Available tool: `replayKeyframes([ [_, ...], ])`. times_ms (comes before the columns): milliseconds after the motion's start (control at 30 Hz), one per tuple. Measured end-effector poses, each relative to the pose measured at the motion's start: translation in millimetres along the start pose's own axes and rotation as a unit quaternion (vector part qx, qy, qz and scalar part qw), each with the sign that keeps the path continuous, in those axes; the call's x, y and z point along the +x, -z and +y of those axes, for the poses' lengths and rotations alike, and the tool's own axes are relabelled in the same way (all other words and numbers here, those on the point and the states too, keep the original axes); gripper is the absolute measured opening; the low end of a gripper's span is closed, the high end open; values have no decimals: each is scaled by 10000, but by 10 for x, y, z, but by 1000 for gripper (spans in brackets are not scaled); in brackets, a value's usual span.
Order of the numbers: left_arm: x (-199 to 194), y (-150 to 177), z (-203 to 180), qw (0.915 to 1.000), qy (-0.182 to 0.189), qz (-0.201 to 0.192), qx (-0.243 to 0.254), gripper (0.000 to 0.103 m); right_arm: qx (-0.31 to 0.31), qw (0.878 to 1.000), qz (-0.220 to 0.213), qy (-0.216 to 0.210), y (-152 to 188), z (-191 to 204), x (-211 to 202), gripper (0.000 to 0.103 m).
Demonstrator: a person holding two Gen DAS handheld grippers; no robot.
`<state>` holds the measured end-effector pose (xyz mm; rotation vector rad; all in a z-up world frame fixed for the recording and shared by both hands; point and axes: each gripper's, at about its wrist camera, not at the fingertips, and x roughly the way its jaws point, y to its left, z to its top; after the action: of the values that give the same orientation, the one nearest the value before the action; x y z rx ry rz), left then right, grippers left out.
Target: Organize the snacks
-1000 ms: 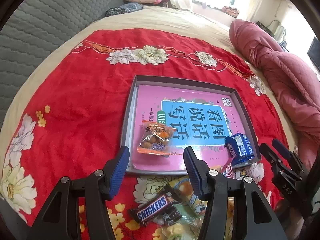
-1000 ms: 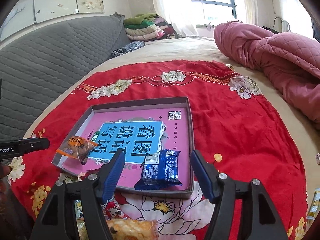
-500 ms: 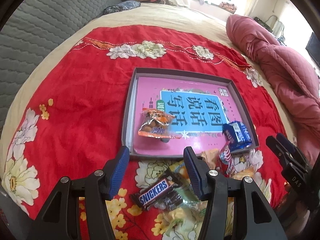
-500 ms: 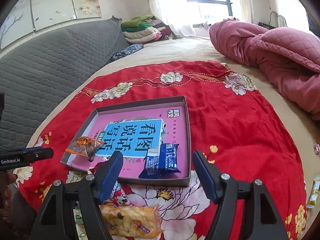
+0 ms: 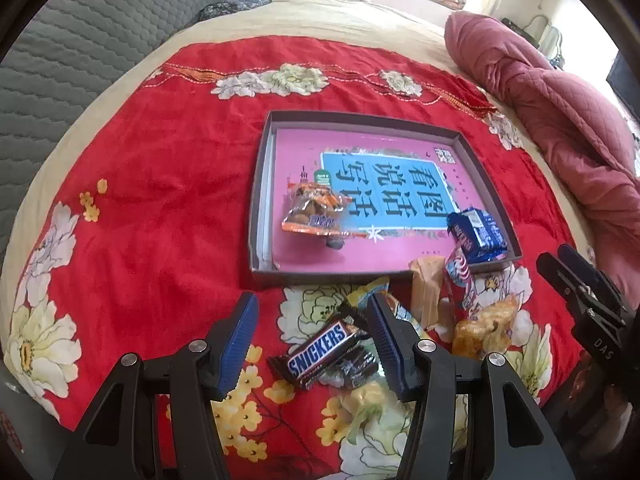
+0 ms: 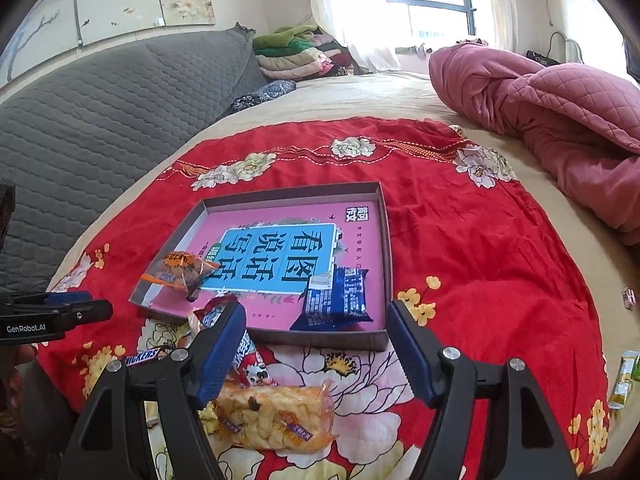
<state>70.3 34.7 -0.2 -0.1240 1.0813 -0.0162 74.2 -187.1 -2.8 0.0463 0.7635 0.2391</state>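
A shallow grey box (image 5: 260, 200) (image 6: 382, 240) lined with a pink and blue book cover lies on the red floral cloth. In it are an orange snack bag (image 5: 314, 214) (image 6: 180, 270) and a blue packet (image 5: 478, 232) (image 6: 338, 300). Loose snacks lie in front of the box: a Snickers bar (image 5: 322, 348) (image 6: 142, 356), a dark chocolate (image 5: 356, 364), a yellow puffed-snack bag (image 6: 276, 416) (image 5: 486, 326) and a red milk candy pack (image 5: 458, 276) (image 6: 250, 354). My left gripper (image 5: 312, 336) is open above the Snickers. My right gripper (image 6: 316, 348) is open and empty above the yellow bag.
A rolled pink quilt (image 6: 560, 120) lies at the right. A grey padded headboard (image 6: 100, 112) runs along the left. Folded clothes (image 6: 296, 56) are stacked at the back. Small green packets (image 6: 624, 376) lie at the far right of the cloth.
Both grippers have pulled back from the box toward me, so the loose snack pile in front of it has come into view. Both stay open and empty.
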Motion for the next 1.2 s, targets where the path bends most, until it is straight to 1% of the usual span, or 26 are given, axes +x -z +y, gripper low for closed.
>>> replayKeyframes([
  [233,17,102,-70,9997,156,140,150,58,-123,9999,28,-14,54,74,-67,72],
  [467,39,203,-106,9991,223,287,228,58,-417,9990,43,-155,131,233,-157,72],
  [567,56,257,-115,9985,307,391,225,58,-551,9982,38,-235,164,323,-194,72],
  [1000,114,355,-55,9968,449,643,163,58,-1110,9919,253,-565,336,598,-252,72],
  [1100,131,380,-55,9963,461,700,180,58,-1215,9896,354,-691,383,664,-245,72],
  [1200,170,410,-49,9951,556,812,137,58,-1351,9864,486,-802,440,732,-225,72],
])
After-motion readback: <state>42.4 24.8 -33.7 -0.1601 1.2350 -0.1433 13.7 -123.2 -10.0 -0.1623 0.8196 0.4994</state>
